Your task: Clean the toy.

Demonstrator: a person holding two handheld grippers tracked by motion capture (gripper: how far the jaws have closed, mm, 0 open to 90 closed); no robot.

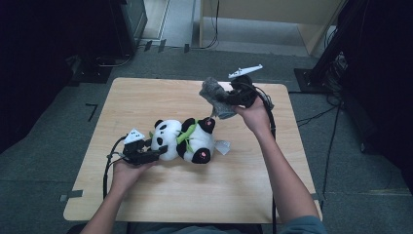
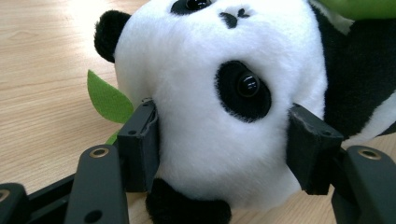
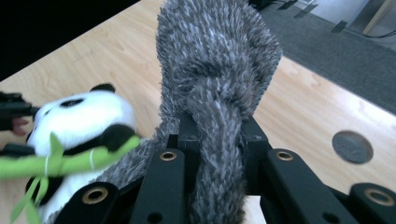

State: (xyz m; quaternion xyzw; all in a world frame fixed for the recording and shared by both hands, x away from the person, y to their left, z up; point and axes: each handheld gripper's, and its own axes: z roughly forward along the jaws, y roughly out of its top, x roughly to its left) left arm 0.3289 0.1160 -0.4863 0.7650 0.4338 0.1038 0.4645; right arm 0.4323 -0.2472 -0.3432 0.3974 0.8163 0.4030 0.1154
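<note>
The right gripper [image 1: 225, 103] is clamped on a grey fuzzy cloth [image 3: 217, 70], lifted toward one o'clock of the panda plush [image 1: 182, 141]. The left gripper [image 2: 219, 149] is pressed on the panda's head at the table's [image 1: 160, 195] middle, toward nine o'clock. The head is best kept pinned while the cloth is drawn away slowly, clear of the green bamboo [image 3: 70, 163].

plush panda [image 1: 182, 141] mid-table [image 1: 146, 200] — bare wood around, near edge open
</note>
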